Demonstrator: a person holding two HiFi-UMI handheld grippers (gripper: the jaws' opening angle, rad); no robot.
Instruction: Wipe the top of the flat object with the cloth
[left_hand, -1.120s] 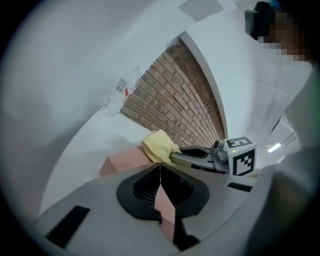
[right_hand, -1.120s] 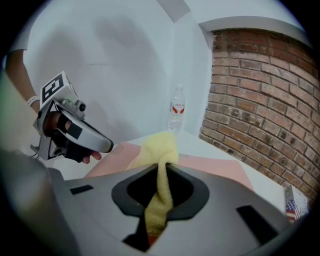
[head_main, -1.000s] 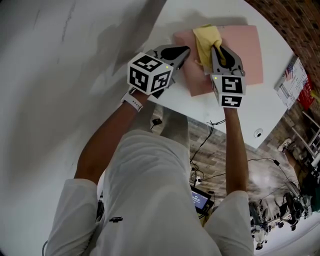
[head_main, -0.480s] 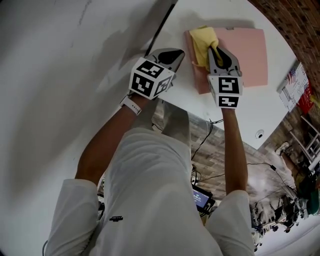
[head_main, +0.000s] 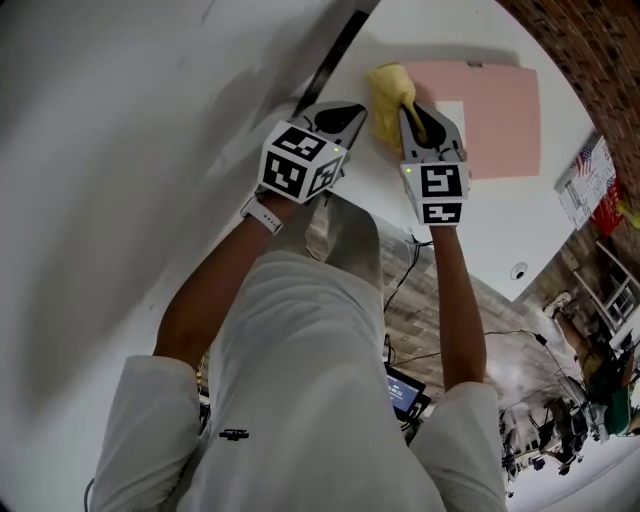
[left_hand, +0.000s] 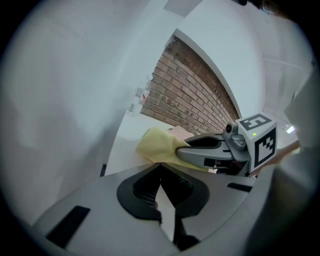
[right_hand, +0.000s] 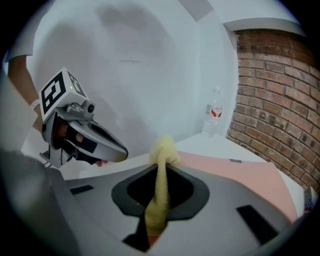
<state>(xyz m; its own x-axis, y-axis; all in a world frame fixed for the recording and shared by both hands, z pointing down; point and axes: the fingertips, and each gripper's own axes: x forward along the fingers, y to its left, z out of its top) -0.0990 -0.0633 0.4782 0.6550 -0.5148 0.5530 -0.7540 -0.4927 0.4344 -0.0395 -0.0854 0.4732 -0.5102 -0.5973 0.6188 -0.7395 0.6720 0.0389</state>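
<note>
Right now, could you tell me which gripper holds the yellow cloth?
The right gripper: the yellow cloth is pinched in its jaws, while the left gripper is shut on nothing.

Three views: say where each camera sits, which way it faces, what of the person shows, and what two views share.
Head view: on the head, facing steeply down at table, board and cloth; torso, arms, left gripper and right gripper show.
Left gripper view: on that gripper, along its shut jaws toward the brick wall; own jaws show.
Right gripper view: on that gripper, along jaws shut on the cloth toward the bottle; a wrist shows.
Shared: each gripper view shows the cloth and the other gripper.
</note>
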